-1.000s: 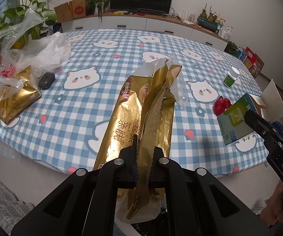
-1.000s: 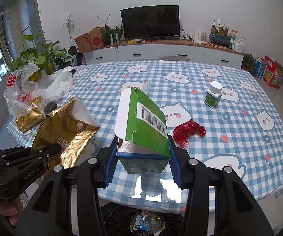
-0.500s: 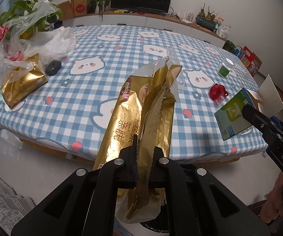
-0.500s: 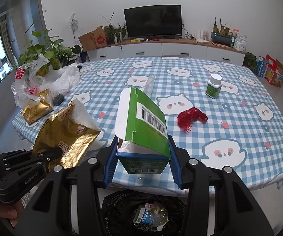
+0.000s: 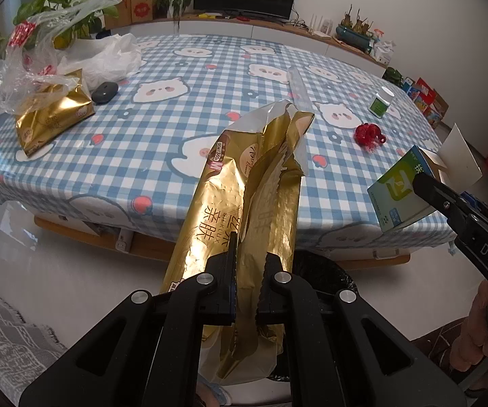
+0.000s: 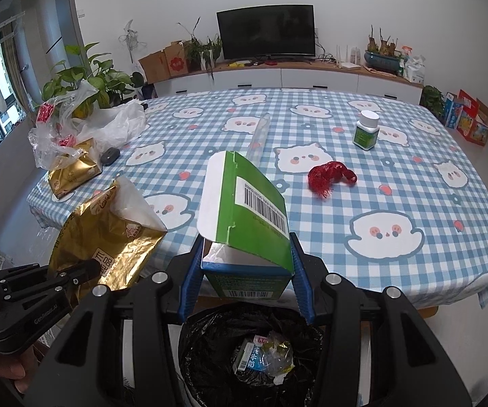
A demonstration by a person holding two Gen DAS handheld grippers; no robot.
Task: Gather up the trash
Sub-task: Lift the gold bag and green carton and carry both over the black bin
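— While both hands hang off the table (image 6: 413, 203) edge: left gripper (image 5: 245, 291)?
— Clamped on gold wrapper (image 5: 244, 203).
— Right gripper (image 6: 245, 278)?
— Pinching green box (image 6: 250, 210), directly above black-lined bin (image 6: 210, 339).

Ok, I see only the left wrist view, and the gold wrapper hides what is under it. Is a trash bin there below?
Observer: Yes. The right wrist view shows a bin with a black liner just below the right hand-held gripper.
Operator: Is the bin empty?
Observer: No, a small carton and crumpled plastic lie in it.
Operator: And the green box, I see only one finger on it. Is it held on both sides?
Observer: Yes, the two blue pads press the green box from both sides.
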